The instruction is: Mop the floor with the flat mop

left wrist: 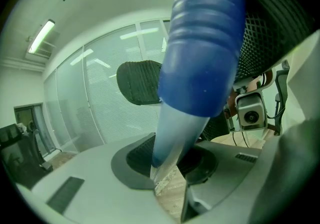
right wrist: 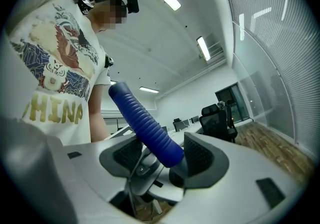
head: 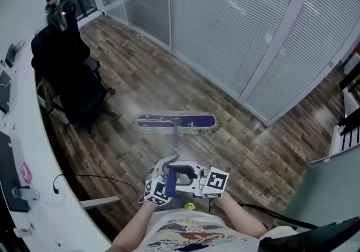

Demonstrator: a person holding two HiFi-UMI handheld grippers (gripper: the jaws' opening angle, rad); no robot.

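The flat mop's head (head: pixel 176 123), purple with a pale fringe, lies flat on the wooden floor in front of me. Its grey pole (head: pixel 175 143) rises toward me and ends in a ribbed blue handle (head: pixel 170 182). Both grippers meet on that handle close to my body. My left gripper (head: pixel 164 180) is shut on the pale pole (left wrist: pixel 172 138) just below the blue handle (left wrist: pixel 202 43), which fills the left gripper view. My right gripper (right wrist: pixel 160 155) is shut on the blue handle (right wrist: pixel 145 123), with a pad on each side of it.
A black office chair (head: pixel 73 76) stands left of the mop head. A long white desk (head: pixel 34 149) runs down the left edge, with a black cable (head: pixel 95 176) on the floor beside it. A glass wall with blinds (head: pixel 236 26) closes the far side. A white rack (head: pixel 346 133) stands at the right.
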